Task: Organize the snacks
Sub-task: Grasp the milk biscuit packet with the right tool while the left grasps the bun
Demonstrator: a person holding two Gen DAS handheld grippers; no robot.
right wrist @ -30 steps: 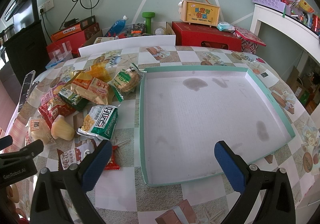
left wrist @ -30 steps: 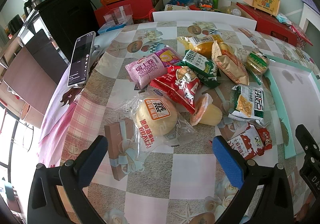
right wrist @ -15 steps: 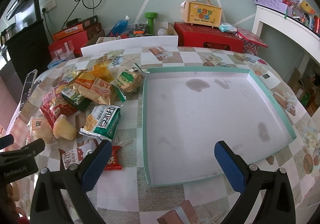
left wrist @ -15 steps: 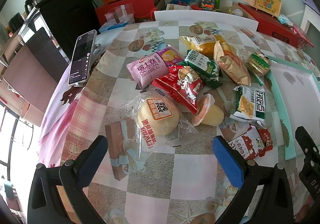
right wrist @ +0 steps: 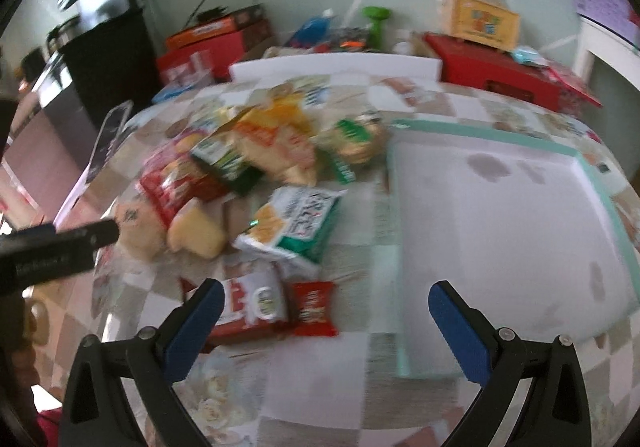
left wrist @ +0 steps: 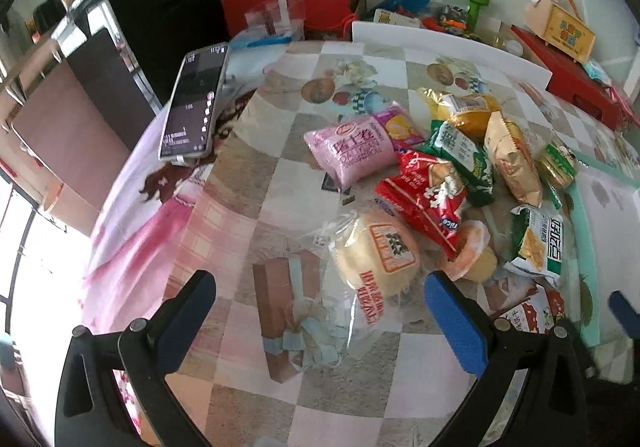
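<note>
A heap of snack packs lies on the checked tablecloth. In the left wrist view I see a bagged round bun (left wrist: 378, 253), a pink pack (left wrist: 352, 151), a red pack (left wrist: 426, 191) and a green-white pack (left wrist: 538, 243). My left gripper (left wrist: 320, 311) is open just before the bun, holding nothing. The right wrist view is blurred. My right gripper (right wrist: 326, 321) is open above a red-white milk pack (right wrist: 252, 305) and a small red pack (right wrist: 314, 307). The green-white pack (right wrist: 294, 223) lies further ahead. A shallow white tray with a mint rim (right wrist: 394, 207) sits to the right.
A phone (left wrist: 194, 101) stands propped at the table's left edge. A white board (left wrist: 448, 45) lines the far edge, with red boxes (left wrist: 292, 3) and a yellow carry box (right wrist: 486, 21) behind it. The left gripper's body (right wrist: 60, 247) reaches in from the left of the right wrist view.
My right gripper has swung left, from facing the tray to over the milk pack and small red pack. My left gripper has shifted so the bun sits closer between its fingers.
</note>
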